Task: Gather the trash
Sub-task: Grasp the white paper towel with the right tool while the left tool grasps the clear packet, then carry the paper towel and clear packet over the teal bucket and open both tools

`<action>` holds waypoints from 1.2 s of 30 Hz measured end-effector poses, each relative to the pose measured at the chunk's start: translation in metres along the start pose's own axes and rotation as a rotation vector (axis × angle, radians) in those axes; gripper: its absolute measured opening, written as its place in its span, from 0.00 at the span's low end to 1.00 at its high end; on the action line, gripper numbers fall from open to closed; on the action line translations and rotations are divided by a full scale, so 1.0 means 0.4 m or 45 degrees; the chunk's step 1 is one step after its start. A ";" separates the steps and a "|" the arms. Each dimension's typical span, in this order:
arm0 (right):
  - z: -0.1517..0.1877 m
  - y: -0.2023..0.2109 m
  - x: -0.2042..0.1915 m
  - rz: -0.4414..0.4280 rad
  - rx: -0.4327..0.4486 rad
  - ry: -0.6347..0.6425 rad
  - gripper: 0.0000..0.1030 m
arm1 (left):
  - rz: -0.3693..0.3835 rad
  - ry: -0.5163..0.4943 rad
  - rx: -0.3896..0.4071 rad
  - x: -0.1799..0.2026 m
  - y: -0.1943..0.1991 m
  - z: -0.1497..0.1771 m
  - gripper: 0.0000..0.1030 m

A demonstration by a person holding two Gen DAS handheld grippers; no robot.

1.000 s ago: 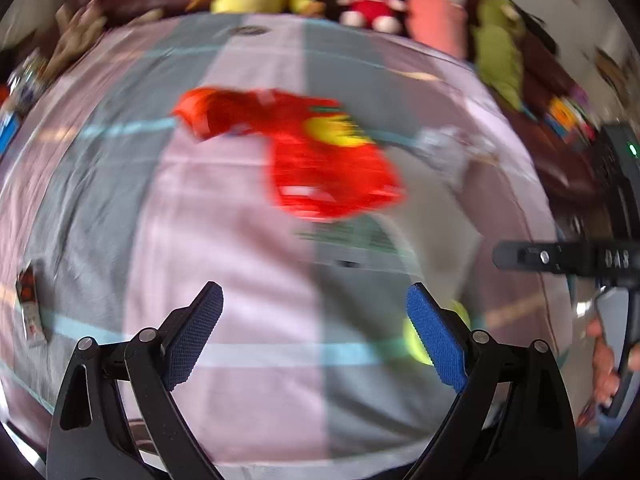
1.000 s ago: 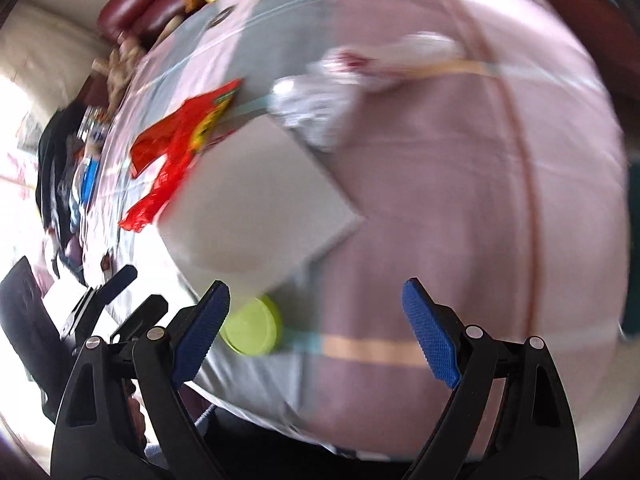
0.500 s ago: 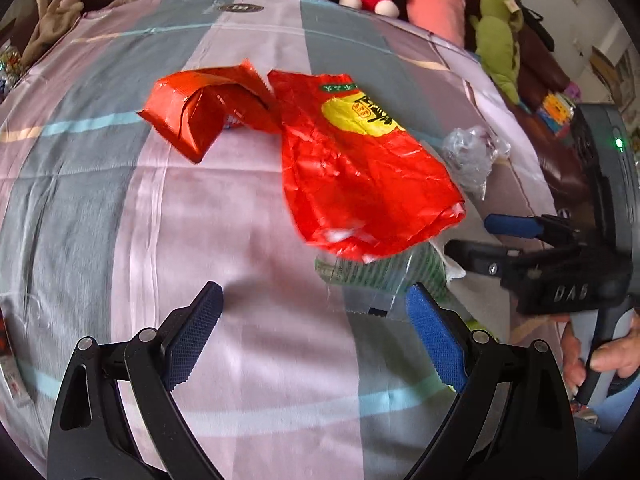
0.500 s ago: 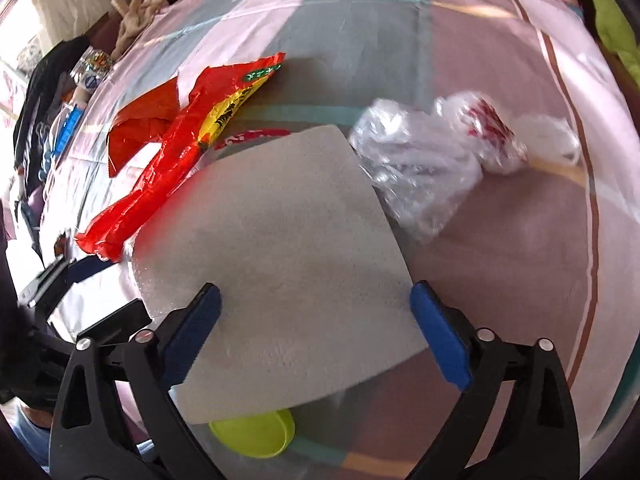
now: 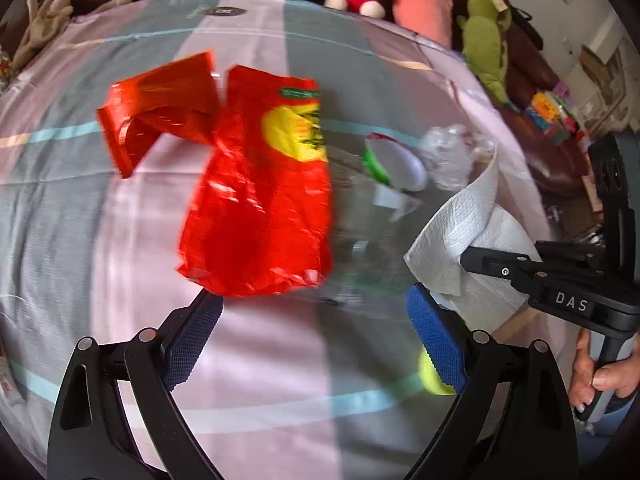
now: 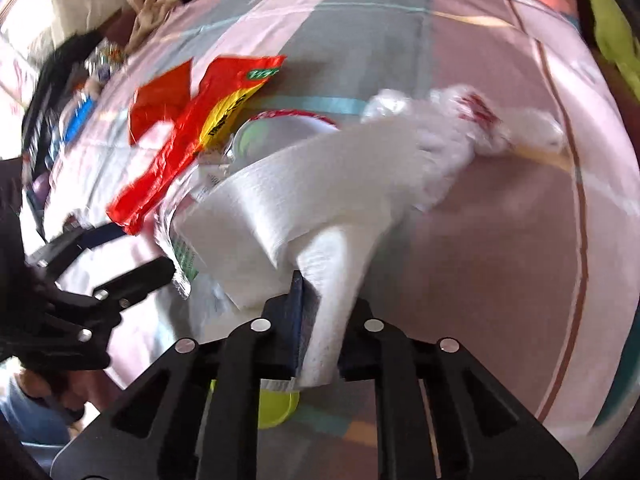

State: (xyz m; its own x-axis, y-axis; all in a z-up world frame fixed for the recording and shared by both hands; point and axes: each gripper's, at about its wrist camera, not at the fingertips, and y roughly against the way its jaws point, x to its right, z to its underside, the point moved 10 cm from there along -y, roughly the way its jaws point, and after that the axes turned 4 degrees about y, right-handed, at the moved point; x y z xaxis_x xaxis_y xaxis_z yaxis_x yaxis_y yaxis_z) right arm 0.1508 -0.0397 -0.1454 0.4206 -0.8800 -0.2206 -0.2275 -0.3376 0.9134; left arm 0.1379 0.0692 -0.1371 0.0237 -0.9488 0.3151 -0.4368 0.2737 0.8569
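Half a second ago both jaws of the right gripper (image 6: 310, 316) stood apart over the flat paper towel (image 6: 304, 196); now they are clamped on its near edge, peeling it off the striped cloth (image 6: 500, 264). Left gripper (image 5: 316, 328) hangs agape before the red snack bag (image 5: 260, 208). Best lift slowly (thin paper tears), clearing the crumpled plastic (image 6: 472, 120).

You get bright, even daylight in both views. In the right wrist view a blown-out white glare sits far left of the fingers (image 6: 294, 320), washing out that corner. Motion blur smears the red bag (image 5: 260, 208) ahead of your left fingers (image 5: 192, 336) and the clear wrappers beyond it. Both fisheye views bulge the striped cloth (image 5: 280, 344) and darken at the rim.
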 end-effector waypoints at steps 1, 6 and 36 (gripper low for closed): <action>0.004 0.009 0.011 -0.004 0.008 -0.022 0.11 | 0.007 0.004 0.002 0.012 -0.005 -0.003 0.90; 0.033 0.034 0.065 -0.020 0.021 -0.115 0.08 | -0.051 0.017 0.036 0.035 -0.039 -0.033 0.90; 0.162 0.224 0.333 -0.073 0.247 -0.473 0.08 | 0.001 -0.222 0.156 0.317 0.094 -0.019 0.60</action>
State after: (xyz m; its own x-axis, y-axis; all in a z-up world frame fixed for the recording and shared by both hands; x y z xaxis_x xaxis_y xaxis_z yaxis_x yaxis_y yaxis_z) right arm 0.1294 -0.2087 -0.1150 0.1000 -0.9066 -0.4099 -0.3894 -0.4148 0.8224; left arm 0.1313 -0.0394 -0.0618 -0.1280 -0.9644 0.2315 -0.5433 0.2635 0.7971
